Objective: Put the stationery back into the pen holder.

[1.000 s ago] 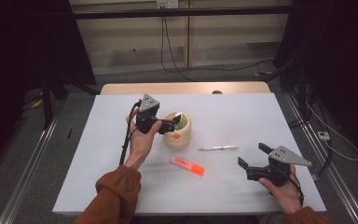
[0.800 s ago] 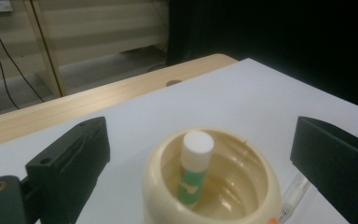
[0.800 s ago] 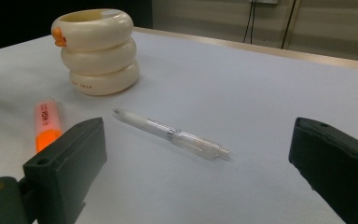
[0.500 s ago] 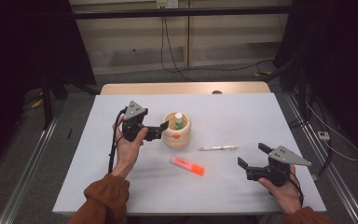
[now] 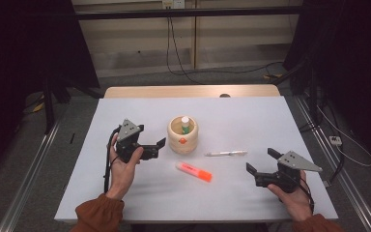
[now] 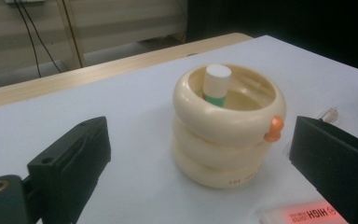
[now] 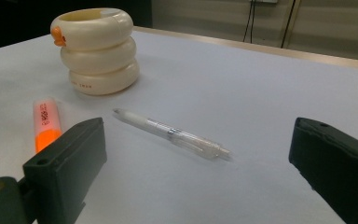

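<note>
Left gripper (image 5: 158,147): held in the person's left hand (image 5: 121,164) at the table's left-centre, jaws spread wide and empty, pointing at the holder from just beside it, not touching. Pen holder (image 5: 182,135): cream, three stacked rings, small orange knob on its front, standing upright on the white table (image 5: 251,116) near centre. Glue stick (image 5: 185,124): white cap, green body, standing inside the holder. Highlighter (image 5: 193,172): orange, lying flat in front of the holder, apart from it. Pen (image 5: 226,153): clear-white, lying flat to the right of the holder, between holder and right gripper. Right gripper (image 5: 260,167): in the right hand (image 5: 294,195) near the table's front right edge, jaws wide apart, gripping nothing, aimed toward the pen.
</note>
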{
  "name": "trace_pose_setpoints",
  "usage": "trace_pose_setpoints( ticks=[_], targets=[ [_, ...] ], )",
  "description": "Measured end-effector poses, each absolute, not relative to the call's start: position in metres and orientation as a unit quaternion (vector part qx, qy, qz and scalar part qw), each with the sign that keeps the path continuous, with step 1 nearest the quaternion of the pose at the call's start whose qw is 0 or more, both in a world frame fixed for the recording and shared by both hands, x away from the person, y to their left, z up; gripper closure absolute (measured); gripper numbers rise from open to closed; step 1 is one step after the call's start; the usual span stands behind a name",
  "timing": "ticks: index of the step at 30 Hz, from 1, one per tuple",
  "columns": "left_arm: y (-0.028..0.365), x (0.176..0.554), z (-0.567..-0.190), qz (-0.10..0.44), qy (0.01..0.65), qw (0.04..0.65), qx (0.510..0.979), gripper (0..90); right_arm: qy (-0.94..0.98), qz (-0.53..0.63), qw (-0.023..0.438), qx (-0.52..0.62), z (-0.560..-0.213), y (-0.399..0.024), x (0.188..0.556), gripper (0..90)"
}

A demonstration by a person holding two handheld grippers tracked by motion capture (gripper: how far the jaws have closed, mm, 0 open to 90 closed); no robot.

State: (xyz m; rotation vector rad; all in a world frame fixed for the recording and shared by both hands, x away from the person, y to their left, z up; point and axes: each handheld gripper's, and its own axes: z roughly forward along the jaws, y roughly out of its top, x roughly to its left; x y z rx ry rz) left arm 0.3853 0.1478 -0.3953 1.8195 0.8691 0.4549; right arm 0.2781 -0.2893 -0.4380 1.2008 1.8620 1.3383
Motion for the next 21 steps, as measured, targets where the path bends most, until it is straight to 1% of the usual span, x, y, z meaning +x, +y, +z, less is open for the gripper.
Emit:
trace_pose_setpoints(
  ticks=[6,11,21],
  targets=[
    [0.153,0.374,-0.395,0.187,0.354,0.511,0.761,5.1,0.691,0.499,0.272,0.447,-0.438,-0.29,0.278,3.5],
    [0.159,0.36,-0.401,0.182,0.343,0.5,0.774,5.1,0.692,0.497,0.273,0.447,-0.438,-0.289,0.278,3.5],
    [0.166,0.348,-0.416,0.162,0.357,0.495,0.776,6.7,0.692,0.497,0.273,0.446,-0.438,-0.289,0.278,3.5]
  ],
)
